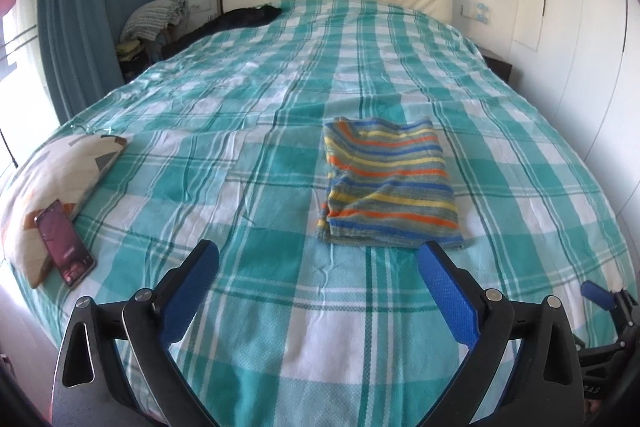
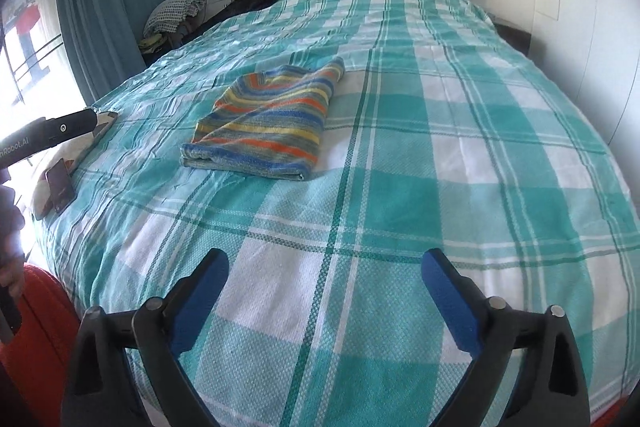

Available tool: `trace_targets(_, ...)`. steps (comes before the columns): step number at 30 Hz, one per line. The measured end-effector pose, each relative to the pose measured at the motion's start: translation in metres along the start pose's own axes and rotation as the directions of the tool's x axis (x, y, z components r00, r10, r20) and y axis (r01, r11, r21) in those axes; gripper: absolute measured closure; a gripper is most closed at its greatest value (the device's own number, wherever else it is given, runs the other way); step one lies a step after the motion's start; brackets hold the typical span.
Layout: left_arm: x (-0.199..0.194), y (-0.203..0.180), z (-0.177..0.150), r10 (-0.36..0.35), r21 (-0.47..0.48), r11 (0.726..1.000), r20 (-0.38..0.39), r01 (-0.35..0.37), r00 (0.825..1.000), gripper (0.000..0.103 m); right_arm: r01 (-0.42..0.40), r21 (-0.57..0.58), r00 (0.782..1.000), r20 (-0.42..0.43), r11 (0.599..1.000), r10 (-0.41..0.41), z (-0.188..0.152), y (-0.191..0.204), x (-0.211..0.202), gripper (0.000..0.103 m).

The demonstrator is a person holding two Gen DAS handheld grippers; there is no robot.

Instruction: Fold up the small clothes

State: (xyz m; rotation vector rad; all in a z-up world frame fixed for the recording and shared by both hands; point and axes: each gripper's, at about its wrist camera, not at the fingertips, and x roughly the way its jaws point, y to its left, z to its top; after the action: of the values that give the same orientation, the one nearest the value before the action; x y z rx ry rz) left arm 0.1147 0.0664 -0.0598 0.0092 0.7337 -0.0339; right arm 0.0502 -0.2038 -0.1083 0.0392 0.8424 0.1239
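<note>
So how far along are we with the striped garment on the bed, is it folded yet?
Done, it seems: the striped garment lies as a compact folded rectangle on the checked bedspread, edges roughly squared. In hand: nothing; the left gripper and right gripper are both open and off the cloth. Left: perhaps only tidying the slightly rumpled far edge; no other unfolded small clothes are clearly visible.

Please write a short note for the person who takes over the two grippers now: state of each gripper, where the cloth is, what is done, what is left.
Left gripper: open, empty, above the bedspread, just short of the striped garment.
Right gripper: open, empty, farther from it.
The garment lies flat on the bed in a rectangle, seemingly folded; nothing touches it.
A phone leans on the pillow.
Left: check the fold, tidy the uneven far edge if needed.
</note>
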Motion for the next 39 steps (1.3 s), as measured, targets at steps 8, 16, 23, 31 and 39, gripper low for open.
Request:
trace_targets(8, -0.006, -0.012, -0.01, 0.02, 0.017, 1.0, -0.006, -0.02, 1.0, 0.001, 0.037, -0.015, 0.999, 0.02, 0.999, -0.036, -0.009, -0.002, -0.012, 0.004)
trace_targets(16, 0.034, 0.004, -0.04, -0.019, -0.038, 0.999, -0.16, 0.013, 0.987, 0.001, 0.037, -0.016, 0.999, -0.012, 0.999, -0.037, -0.016, -0.005, -0.005, 0.004)
trace_targets(23, 0.089, 0.03, -0.02, -0.212, -0.163, 0.972, -0.281, 0.171, 0.936, 0.001, -0.01, 0.02, 0.997, -0.08, 1.0, 0.012, -0.013, -0.014, 0.022, 0.004)
trace_targets(31, 0.197, 0.014, 0.055, -0.264, -0.088, 0.964, -0.309, 0.249, 0.914, 0.001, -0.194, 0.161, 0.976, -0.07, 0.968, 0.207, 0.075, -0.041, 0.097, 0.004)
trace_targets(39, 0.275, 0.021, 0.063, -0.26, -0.113, 0.965, -0.35, 0.235, 0.9, 0.001, -0.295, 0.266, 0.935, -0.119, 0.918, 0.335, 0.149, -0.045, 0.223, 0.006)
